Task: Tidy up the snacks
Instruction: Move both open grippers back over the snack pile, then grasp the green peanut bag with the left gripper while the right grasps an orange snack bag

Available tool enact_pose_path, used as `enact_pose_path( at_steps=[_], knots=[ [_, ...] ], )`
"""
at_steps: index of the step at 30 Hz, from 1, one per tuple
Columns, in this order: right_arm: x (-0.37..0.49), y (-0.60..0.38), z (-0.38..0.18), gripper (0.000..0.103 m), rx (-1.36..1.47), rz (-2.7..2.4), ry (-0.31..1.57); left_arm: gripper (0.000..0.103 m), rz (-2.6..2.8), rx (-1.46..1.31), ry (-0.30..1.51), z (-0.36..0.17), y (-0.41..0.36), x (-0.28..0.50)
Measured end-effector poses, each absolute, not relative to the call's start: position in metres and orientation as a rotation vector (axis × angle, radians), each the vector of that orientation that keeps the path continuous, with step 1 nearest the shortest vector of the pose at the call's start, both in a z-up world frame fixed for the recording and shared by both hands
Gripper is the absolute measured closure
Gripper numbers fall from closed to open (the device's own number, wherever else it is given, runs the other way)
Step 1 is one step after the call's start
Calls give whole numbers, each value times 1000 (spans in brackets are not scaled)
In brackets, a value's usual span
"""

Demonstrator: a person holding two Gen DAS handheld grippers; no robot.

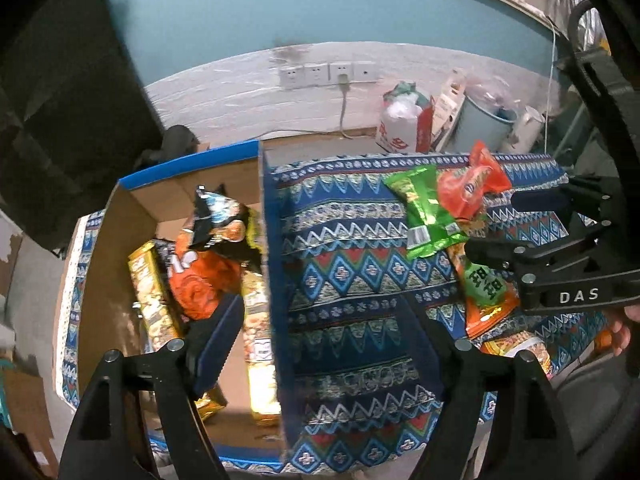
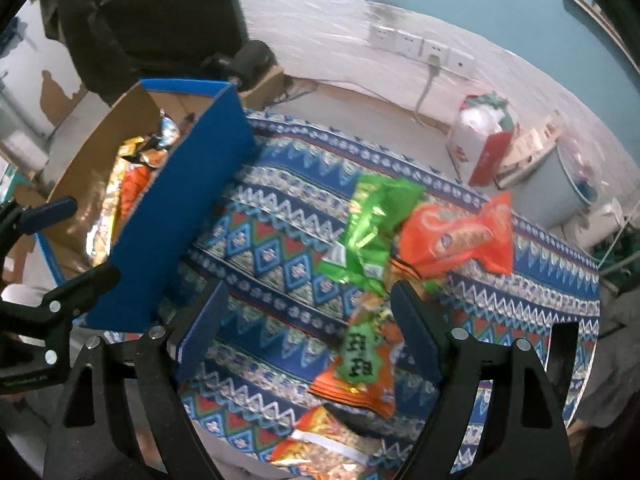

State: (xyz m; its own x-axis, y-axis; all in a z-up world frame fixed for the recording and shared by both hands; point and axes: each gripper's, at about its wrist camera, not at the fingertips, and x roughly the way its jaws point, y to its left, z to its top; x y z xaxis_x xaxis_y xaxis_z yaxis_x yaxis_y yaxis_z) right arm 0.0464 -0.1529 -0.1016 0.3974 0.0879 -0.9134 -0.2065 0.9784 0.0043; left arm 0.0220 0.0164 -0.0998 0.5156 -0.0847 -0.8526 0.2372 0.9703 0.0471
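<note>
A cardboard box with blue outer walls (image 1: 276,248) (image 2: 180,216) stands on the patterned cloth (image 1: 352,272) (image 2: 280,264). It holds several snacks, among them a black bag (image 1: 216,216), an orange bag (image 1: 200,280) and gold packets (image 1: 154,296). My left gripper (image 1: 320,336) (image 2: 68,244) is open and empty, straddling the box's right wall. On the cloth to the right lie a green packet (image 1: 426,212) (image 2: 372,228), an orange-red packet (image 1: 468,188) (image 2: 456,240) and an orange packet with a green label (image 1: 486,292) (image 2: 360,364). Over that last packet, my right gripper (image 2: 310,320) (image 1: 516,226) is open.
Another orange and yellow packet (image 2: 324,444) lies at the cloth's near edge. Behind the table are wall sockets (image 1: 328,74), a white plastic bag (image 1: 400,124) and a pale blue bin (image 1: 480,124). A dark object (image 1: 60,100) rises behind the box. A hand (image 1: 622,328) holds the right gripper.
</note>
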Motion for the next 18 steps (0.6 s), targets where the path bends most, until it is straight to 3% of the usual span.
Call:
enact_pose_path(
  at_steps=[18],
  knots=[
    [61,-218,-189,20,34,43,1341,23,-247,211,1106,-154,-32,48]
  ],
)
